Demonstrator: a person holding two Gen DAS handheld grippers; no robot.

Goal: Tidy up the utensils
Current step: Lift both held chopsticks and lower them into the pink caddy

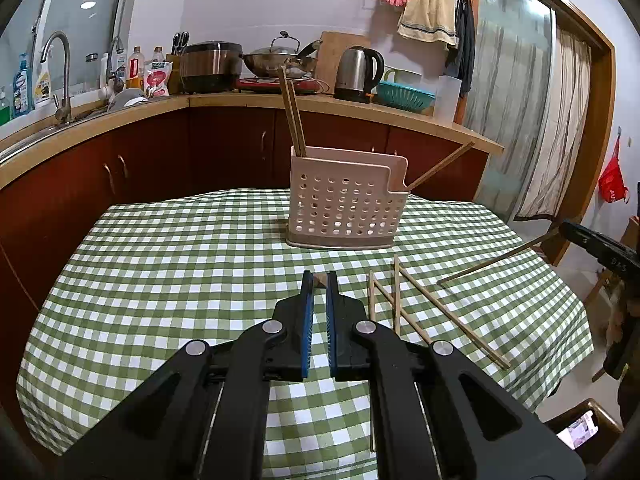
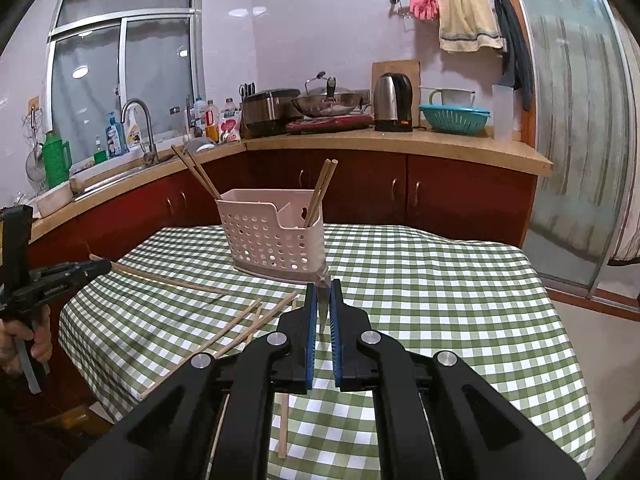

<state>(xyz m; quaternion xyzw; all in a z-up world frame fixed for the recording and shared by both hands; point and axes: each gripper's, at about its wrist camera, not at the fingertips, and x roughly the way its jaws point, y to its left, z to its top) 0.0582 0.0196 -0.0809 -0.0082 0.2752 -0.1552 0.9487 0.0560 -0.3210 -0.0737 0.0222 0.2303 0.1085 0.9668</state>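
Pink perforated holder (image 1: 346, 204) stands toward the counter's (image 1: 180, 264) far edge, chopsticks upright inside. In front of it, to the right, lie loose chopsticks (image 1: 452, 312). Left tongs (image 1: 320, 280) are clamped on a chopstick (image 2: 168, 278), whose length only the right view shows; right tongs (image 2: 323, 286) likewise grip one (image 1: 496, 260). Bare cloth flanks the holder.

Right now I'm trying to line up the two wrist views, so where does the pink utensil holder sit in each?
Left wrist view: the pink utensil holder stands just right of centre, at the far part of the checked tablecloth.
Right wrist view: the holder stands left of centre, beyond the fingertips.
Shared landmark: the steel kettle on the counter behind, right of the holder in both.
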